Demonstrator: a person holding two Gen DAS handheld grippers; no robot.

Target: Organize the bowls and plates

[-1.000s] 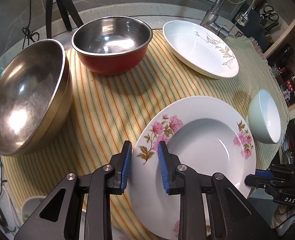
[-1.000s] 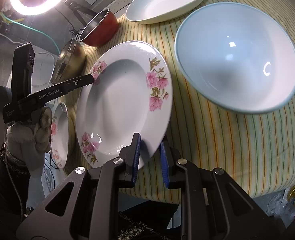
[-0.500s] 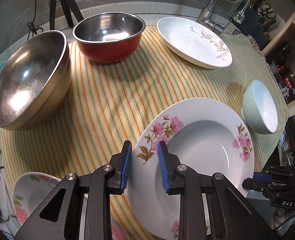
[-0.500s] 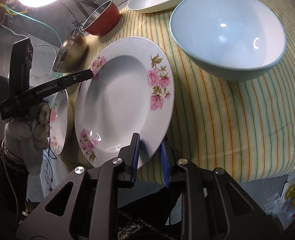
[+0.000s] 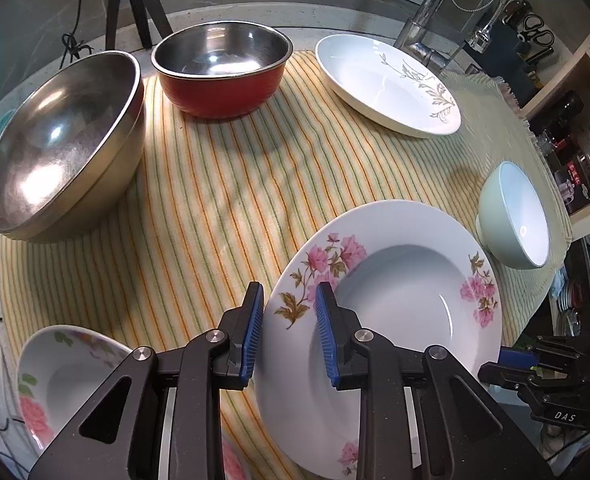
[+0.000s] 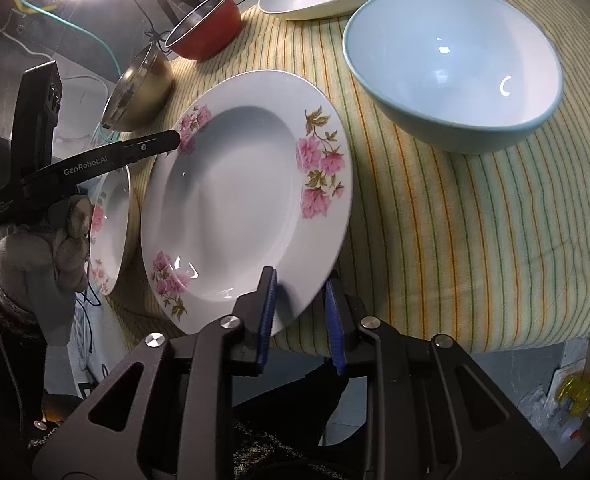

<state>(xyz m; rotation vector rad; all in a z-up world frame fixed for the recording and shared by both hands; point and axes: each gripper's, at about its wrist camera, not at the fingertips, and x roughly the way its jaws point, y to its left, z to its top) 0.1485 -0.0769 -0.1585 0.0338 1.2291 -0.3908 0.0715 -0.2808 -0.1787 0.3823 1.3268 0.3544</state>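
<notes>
Both grippers pinch one floral plate: the left gripper (image 5: 289, 334) is clamped on its rim at one side and the right gripper (image 6: 299, 316) on the opposite edge, holding the pink-flowered plate (image 6: 231, 184) tilted above the near part of the striped cloth (image 5: 199, 208). A matching flowered plate (image 5: 59, 376) lies low at the cloth's edge, probably the stacking target. Glazed rims are slick, so uneven pull between the two hands could let the plate slip out, or lowering it crooked could knock the light blue bowl (image 6: 455, 64) just beside it.
</notes>
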